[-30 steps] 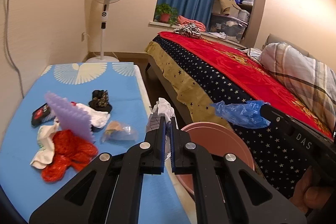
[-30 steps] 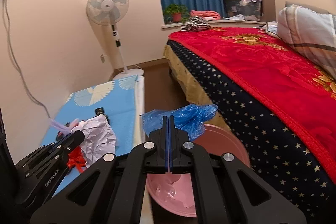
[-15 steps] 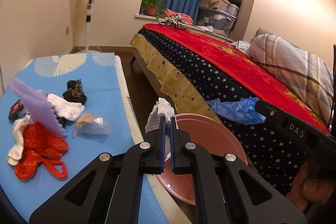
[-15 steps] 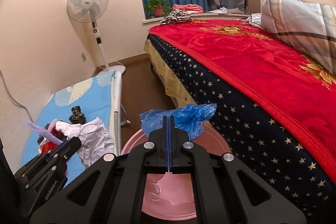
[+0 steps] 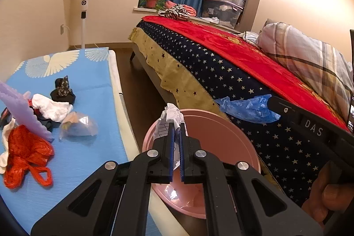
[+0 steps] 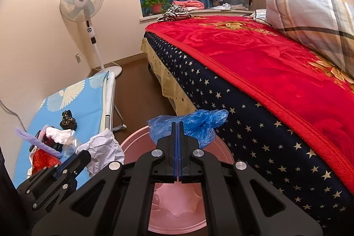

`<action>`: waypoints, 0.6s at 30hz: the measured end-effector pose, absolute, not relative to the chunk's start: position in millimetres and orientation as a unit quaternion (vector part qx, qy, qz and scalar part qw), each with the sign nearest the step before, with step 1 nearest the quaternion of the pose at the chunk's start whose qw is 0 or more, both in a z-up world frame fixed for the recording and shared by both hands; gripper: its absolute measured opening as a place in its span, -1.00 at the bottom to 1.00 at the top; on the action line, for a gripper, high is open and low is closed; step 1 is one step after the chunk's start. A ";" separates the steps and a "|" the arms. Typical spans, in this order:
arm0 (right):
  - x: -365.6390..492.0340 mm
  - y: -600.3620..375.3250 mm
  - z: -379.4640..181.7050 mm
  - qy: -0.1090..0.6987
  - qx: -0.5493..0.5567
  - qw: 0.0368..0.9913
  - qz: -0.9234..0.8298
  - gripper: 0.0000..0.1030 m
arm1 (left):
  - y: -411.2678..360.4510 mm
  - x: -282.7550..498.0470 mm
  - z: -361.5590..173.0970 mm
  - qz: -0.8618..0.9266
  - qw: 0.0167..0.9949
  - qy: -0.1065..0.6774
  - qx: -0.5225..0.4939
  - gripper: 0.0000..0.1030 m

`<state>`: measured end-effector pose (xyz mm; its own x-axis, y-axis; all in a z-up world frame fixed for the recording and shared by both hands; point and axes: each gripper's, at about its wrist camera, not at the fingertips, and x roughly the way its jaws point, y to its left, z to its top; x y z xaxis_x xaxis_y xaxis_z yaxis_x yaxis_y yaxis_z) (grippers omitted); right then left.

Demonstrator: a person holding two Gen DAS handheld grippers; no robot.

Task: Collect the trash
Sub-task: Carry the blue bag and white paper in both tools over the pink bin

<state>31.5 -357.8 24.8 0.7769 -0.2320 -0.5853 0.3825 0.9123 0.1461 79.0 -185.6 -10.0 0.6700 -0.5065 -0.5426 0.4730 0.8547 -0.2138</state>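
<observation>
Holding a crumpled white paper (image 5: 169,118), the left tool (image 5: 175,134) has its pads nearly closed on the wad, which sticks up and away past the fingertips, long axis roughly along the fingers. The wad hangs over the near-left rim of the pink basin (image 5: 221,125) on the floor. The right tool (image 6: 177,132) pinches a blue plastic bag (image 6: 199,123) with its pads pressed fully together; the bag spreads sideways across the fingertips, long axis left to right, above the basin's far rim.

Left of the basin stands the counter (image 5: 88,81) with a blue cover. On it: a red plastic bag (image 5: 26,152), a clear wrapper (image 5: 79,128), white tissue (image 5: 53,106), a black bundle (image 5: 63,91), and a lilac scalloped sheet (image 5: 20,110) standing tilted. Right of the basin, the bed (image 6: 265,72) edge sits close. A standing fan (image 6: 83,1) is far left.
</observation>
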 end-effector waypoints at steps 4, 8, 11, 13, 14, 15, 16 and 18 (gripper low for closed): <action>32.8 -360.1 23.6 0.292 0.132 0.932 -0.167 -1.00 | -188.1 80.1 -11.3 -0.270 0.912 0.308 -0.029 -0.93; 33.2 -360.6 23.5 0.292 0.133 0.932 -0.168 -1.00 | -190.0 80.5 -12.2 -0.271 0.911 0.308 -0.027 -0.93; 33.0 -361.4 23.3 0.292 0.134 0.932 -0.167 -1.00 | -189.5 79.8 -11.9 -0.265 0.914 0.306 -0.027 -0.93; 33.2 -362.5 22.8 0.293 0.135 0.931 -0.168 -1.00 | -189.0 79.6 -11.5 -0.265 0.914 0.305 -0.029 -0.93; 33.3 -363.2 22.6 0.294 0.135 0.931 -0.168 -1.00 | -189.2 79.6 -11.1 -0.266 0.914 0.305 -0.029 -0.93; 33.3 -363.3 22.5 0.293 0.136 0.931 -0.168 -1.00 | -189.0 79.6 -11.1 -0.266 0.914 0.305 -0.028 -0.93; 32.9 -363.9 22.7 0.293 0.135 0.931 -0.168 -1.00 | -188.9 79.8 -11.1 -0.266 0.914 0.305 -0.029 -0.93; 32.5 -364.4 22.6 0.293 0.135 0.931 -0.169 -0.99 | -189.0 80.1 -10.6 -0.266 0.914 0.305 -0.029 -0.93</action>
